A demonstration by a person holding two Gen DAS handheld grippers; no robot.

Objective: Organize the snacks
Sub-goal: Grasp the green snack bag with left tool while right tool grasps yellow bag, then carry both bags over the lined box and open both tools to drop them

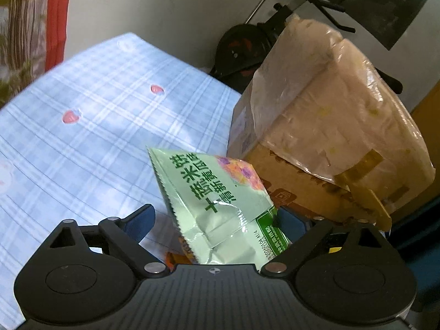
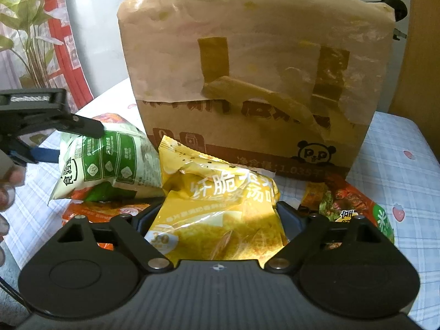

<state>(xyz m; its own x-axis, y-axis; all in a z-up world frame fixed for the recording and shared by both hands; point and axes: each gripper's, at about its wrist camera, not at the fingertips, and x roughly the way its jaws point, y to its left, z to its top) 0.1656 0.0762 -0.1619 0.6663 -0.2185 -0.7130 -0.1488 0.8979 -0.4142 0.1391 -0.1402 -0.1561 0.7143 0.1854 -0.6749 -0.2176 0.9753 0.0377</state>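
A pale green snack packet (image 1: 220, 192) stands tilted between the fingers of my left gripper (image 1: 217, 214). It touches the right finger, and a strip of cloth shows between it and the left finger, so the jaws are open around it. In the right wrist view the same green packet (image 2: 110, 162) sits left of centre with the left gripper (image 2: 68, 143) at it. My right gripper (image 2: 216, 214) has its fingers against both sides of a crumpled yellow snack packet (image 2: 220, 206). Just behind stands a tall brown paper bag (image 2: 247, 68) lined with plastic film.
Orange packets (image 2: 90, 214) lie under the green one, and a red and green packet (image 2: 343, 200) lies at the right. The table (image 1: 82, 110) has a blue checked cloth with strawberries. A person's fingers (image 2: 8, 187) show at the left edge. Black equipment (image 1: 247, 49) stands behind the bag (image 1: 330, 126).
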